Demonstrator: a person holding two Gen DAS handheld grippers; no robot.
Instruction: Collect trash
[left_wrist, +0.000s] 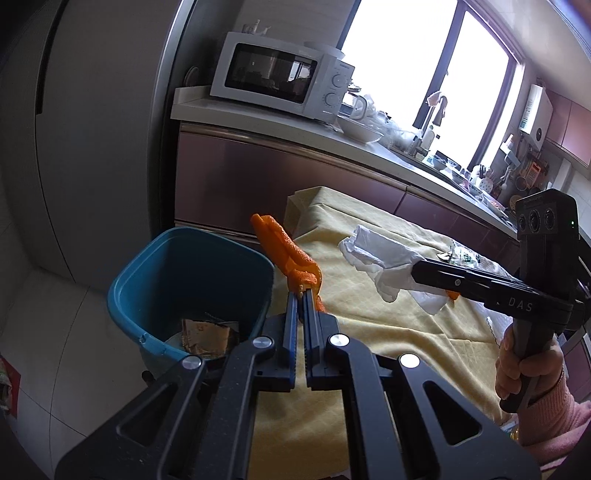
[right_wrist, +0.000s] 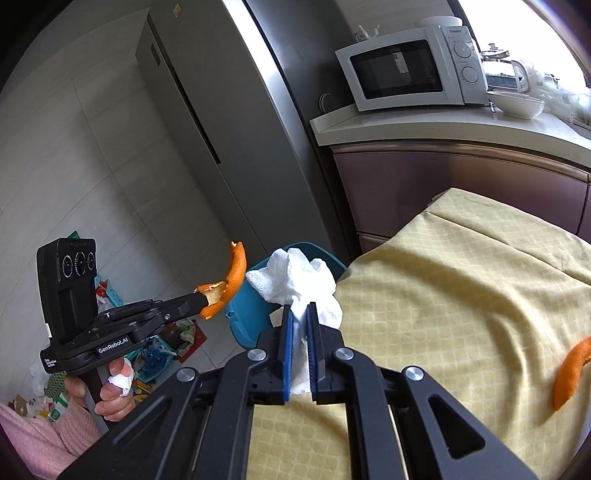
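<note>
My left gripper (left_wrist: 302, 293) is shut on a strip of orange peel (left_wrist: 286, 254), held over the table's left edge beside the blue trash bin (left_wrist: 155, 273). In the right wrist view the same peel (right_wrist: 231, 282) sticks up from the left gripper (right_wrist: 201, 304). My right gripper (right_wrist: 300, 312) is shut on a crumpled white tissue (right_wrist: 295, 280), just in front of the bin's rim (right_wrist: 243, 317). In the left wrist view that tissue (left_wrist: 380, 258) hangs from the right gripper (left_wrist: 417, 271) above the yellow tablecloth (left_wrist: 369, 325). Paper scraps (left_wrist: 207, 334) lie in the bin.
Another orange peel piece (right_wrist: 570, 373) lies on the tablecloth (right_wrist: 443, 295) at the right. A wrapper (left_wrist: 460, 256) lies farther along the table. A microwave (left_wrist: 280, 75) stands on the counter behind, with a fridge (right_wrist: 229, 110) at left. Floor clutter (right_wrist: 155, 350) sits beside the bin.
</note>
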